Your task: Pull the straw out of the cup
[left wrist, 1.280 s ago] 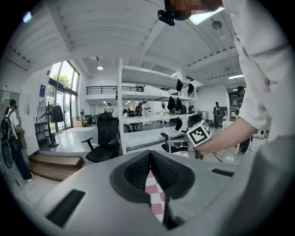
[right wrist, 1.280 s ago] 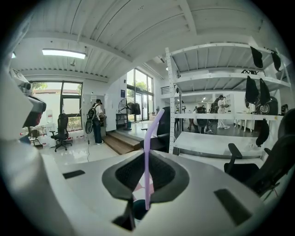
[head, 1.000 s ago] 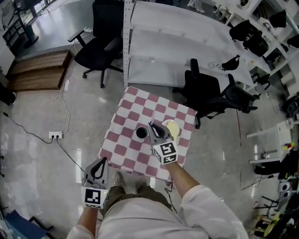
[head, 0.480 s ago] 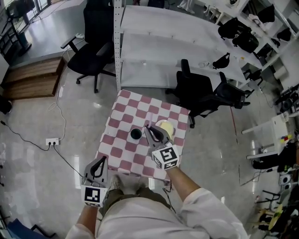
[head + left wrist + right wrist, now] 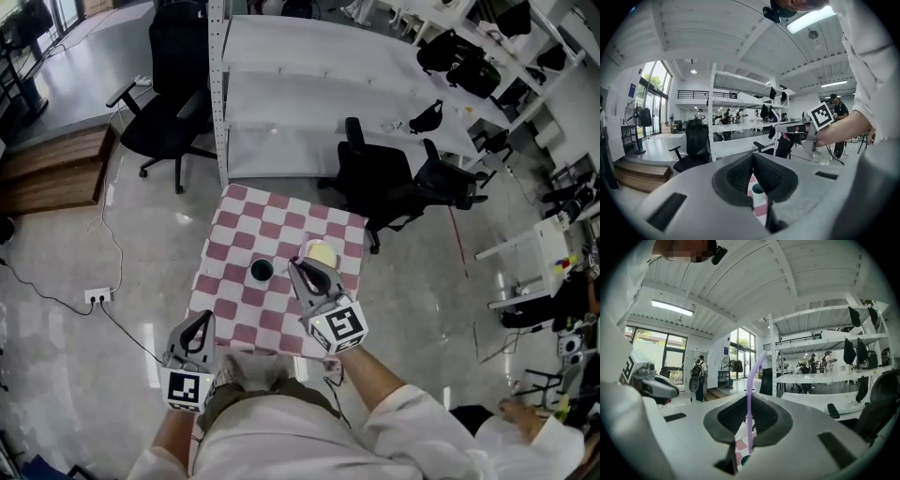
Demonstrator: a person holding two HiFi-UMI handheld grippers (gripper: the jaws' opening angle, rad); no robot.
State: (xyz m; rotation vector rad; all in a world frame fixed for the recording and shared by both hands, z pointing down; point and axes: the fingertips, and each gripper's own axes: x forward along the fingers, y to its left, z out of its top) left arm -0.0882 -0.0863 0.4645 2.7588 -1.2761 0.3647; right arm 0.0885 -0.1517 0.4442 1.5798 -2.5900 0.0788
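Note:
A dark cup (image 5: 262, 271) stands on the red-and-white checkered table (image 5: 272, 220). My right gripper (image 5: 302, 275) hovers just to the right of the cup and above it. In the right gripper view my right gripper (image 5: 749, 414) is shut on a thin purple straw (image 5: 750, 380), which stands upright between the pads. The straw's lower end hangs just over the cup (image 5: 745, 460). My left gripper (image 5: 195, 335) stays off the table's near left corner, shut and with nothing in it. The left gripper view shows its pads (image 5: 765, 172) meeting, with the cup (image 5: 758, 194) beyond them.
A cream round plate (image 5: 322, 252) lies on the table right of the cup. Black office chairs (image 5: 389, 183) stand behind the table, and a white shelf rack (image 5: 309, 84) behind those. A cable and socket strip (image 5: 96, 296) lie on the floor to the left.
My right gripper has risen toward the camera with the straw in it. The cup has stayed in place on the table. The left gripper has barely shifted.

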